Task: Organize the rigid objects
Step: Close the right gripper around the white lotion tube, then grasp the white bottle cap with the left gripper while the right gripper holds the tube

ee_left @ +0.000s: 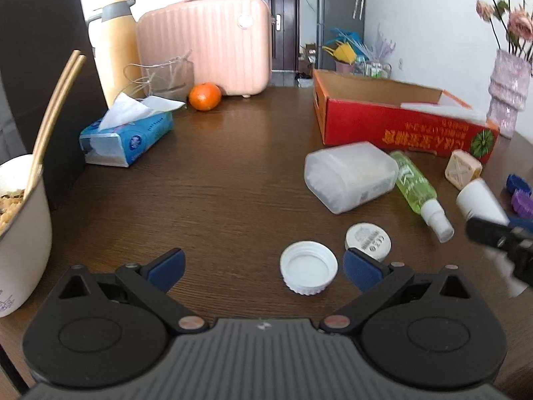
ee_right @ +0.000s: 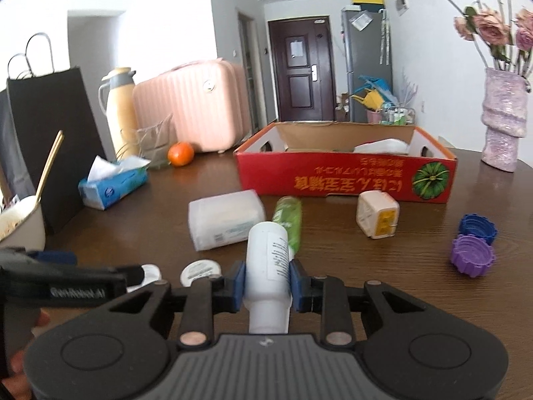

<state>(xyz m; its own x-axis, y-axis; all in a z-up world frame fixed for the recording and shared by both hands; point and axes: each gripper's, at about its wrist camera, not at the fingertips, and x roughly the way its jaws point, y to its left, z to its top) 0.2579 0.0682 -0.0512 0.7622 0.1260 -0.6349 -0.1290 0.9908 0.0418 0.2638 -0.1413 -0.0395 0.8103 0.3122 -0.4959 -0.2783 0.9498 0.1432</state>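
My right hand-held gripper [ee_right: 267, 281] is clamped on a white bottle [ee_right: 268, 256], its blue pads pressing both sides, the bottle pointing far toward the red cardboard box [ee_right: 346, 175]. Just beyond it on the table [ee_right: 133, 226] lie a green spray bottle [ee_right: 289, 218] and a translucent plastic case [ee_right: 225, 220]. My left hand-held gripper [ee_left: 263, 266] stands wide open with nothing between its fingers; a white cap [ee_left: 308, 266] sits just inside its right finger.

From the right wrist view, the box [ee_right: 343, 180] sits at twelve o'clock on the table [ee_right: 150, 220]; two caps [ee_right: 473, 243] lie at two, the tissue pack [ee_right: 111, 186] at ten.
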